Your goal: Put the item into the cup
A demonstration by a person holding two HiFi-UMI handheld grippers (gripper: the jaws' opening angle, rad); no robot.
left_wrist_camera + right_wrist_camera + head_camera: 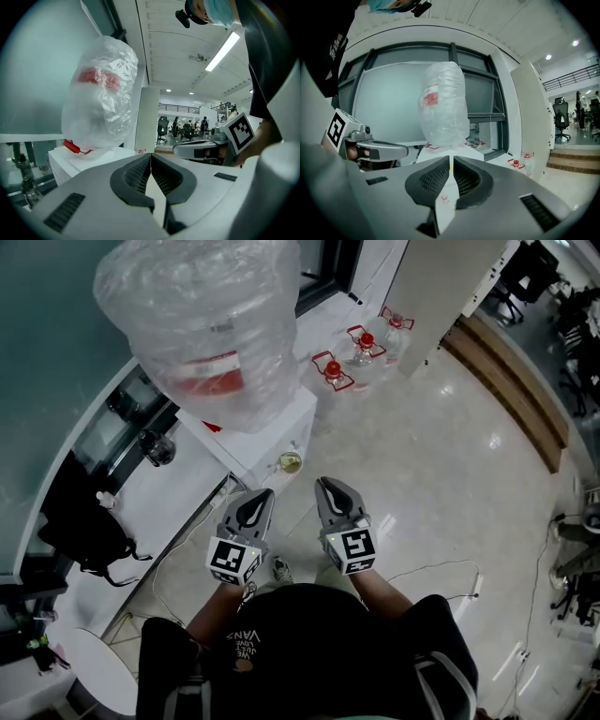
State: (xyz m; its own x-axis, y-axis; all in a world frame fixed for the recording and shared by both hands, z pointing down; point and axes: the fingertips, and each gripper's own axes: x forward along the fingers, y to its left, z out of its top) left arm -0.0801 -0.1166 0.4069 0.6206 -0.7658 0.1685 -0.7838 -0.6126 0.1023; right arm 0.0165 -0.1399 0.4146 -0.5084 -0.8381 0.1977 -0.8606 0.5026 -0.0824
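Observation:
A small clear cup [290,462] with yellowish contents stands on the ledge of a white water dispenser [272,432]. The dispenser carries a big bottle wrapped in plastic film [211,324] [101,93] [443,105]. My left gripper [261,494] [150,155] hangs just below and left of the cup, jaws shut, nothing between them. My right gripper [327,484] [451,158] is beside it, a little right of the cup, also shut and empty. No loose item for the cup shows in any view.
Three water jugs with red caps [364,345] stand on the glossy floor behind the dispenser. To the left are a white counter [164,493] with a black bag [80,521] and a round white table [89,671]. A cable [441,568] lies on the floor at right.

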